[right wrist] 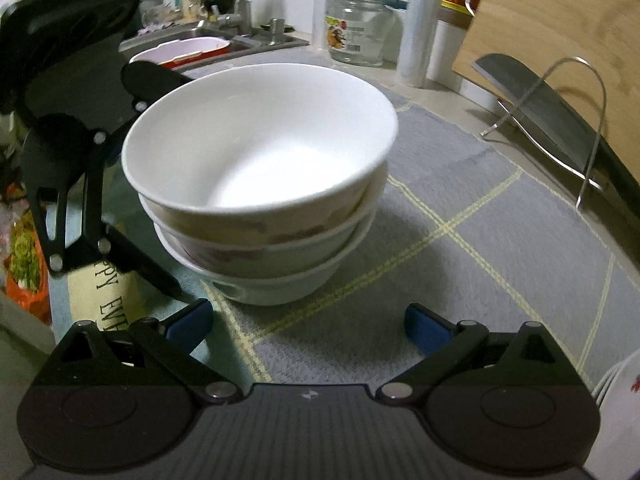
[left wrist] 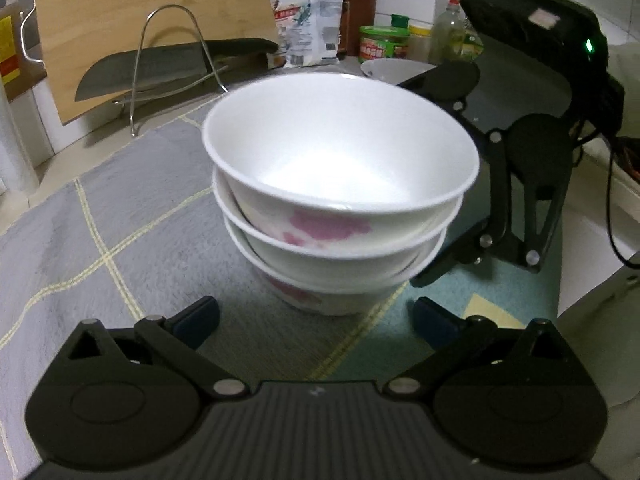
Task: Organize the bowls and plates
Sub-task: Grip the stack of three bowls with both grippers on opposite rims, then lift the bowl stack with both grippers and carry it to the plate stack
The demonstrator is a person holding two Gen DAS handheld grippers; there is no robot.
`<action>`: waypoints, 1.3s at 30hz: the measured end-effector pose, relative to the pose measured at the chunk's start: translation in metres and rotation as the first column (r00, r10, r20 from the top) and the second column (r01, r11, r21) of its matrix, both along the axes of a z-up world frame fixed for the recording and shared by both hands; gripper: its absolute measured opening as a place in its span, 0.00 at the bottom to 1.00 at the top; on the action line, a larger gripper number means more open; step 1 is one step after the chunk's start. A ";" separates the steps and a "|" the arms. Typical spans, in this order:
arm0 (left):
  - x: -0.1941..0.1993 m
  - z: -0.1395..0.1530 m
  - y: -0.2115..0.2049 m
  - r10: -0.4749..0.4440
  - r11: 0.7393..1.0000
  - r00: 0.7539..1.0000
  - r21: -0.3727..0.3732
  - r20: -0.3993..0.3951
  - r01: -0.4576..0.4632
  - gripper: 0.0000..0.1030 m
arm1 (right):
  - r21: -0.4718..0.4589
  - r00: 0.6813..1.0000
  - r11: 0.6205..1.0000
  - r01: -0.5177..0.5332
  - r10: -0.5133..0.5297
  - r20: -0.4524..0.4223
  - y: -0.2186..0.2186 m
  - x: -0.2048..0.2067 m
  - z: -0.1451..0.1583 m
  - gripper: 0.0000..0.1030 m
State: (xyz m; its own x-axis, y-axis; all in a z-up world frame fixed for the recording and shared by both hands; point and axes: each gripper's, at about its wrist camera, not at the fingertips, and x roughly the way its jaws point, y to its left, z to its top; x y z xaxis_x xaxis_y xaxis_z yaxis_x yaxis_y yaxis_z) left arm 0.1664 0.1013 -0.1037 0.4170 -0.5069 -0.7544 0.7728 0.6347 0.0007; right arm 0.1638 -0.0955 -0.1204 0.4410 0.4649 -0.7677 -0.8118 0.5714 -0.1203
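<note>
Three white bowls with pink flower prints sit nested in a stack (left wrist: 340, 184) on the grey checked mat (left wrist: 120, 208). The stack (right wrist: 260, 168) fills the middle of the right wrist view too. My left gripper (left wrist: 316, 318) is open, its blue pads just short of the stack's base, with nothing pressed between them. My right gripper (right wrist: 308, 324) is open as well, facing the stack from the other side. Each gripper shows in the other's view, with its fingers (left wrist: 444, 264) (right wrist: 148, 272) spread wide beside the stack.
Another white bowl (left wrist: 392, 70) stands behind the stack. A wooden cutting board (left wrist: 152, 20) and a cleaver (left wrist: 160, 68) on a wire rack stand at the back, with bottles and jars (left wrist: 384, 42) nearby. A sink (right wrist: 208, 36), a glass jar (right wrist: 356, 28) and a white roll (right wrist: 416, 20) line the far edge.
</note>
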 end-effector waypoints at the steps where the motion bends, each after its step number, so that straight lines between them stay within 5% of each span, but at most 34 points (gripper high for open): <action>1: 0.001 0.002 0.001 -0.016 1.000 1.000 0.002 0.007 0.016 0.99 | -0.007 1.000 1.000 -0.012 0.012 0.007 0.002 -0.001 0.001 1.00; 9: 0.007 0.013 0.002 -0.118 0.993 0.992 0.028 0.049 0.116 0.99 | -0.008 0.997 0.997 -0.076 0.076 0.011 0.011 -0.001 0.016 0.99; 19: 0.006 0.018 -0.003 -0.254 0.966 0.965 0.077 0.067 0.249 0.91 | -0.030 0.993 0.993 -0.118 0.118 -0.017 0.015 0.001 0.022 0.85; 39: 0.016 0.022 -0.010 -0.343 0.936 0.939 0.083 0.005 0.342 0.85 | -0.044 0.991 0.991 -0.125 0.123 -0.053 0.019 0.003 0.026 0.80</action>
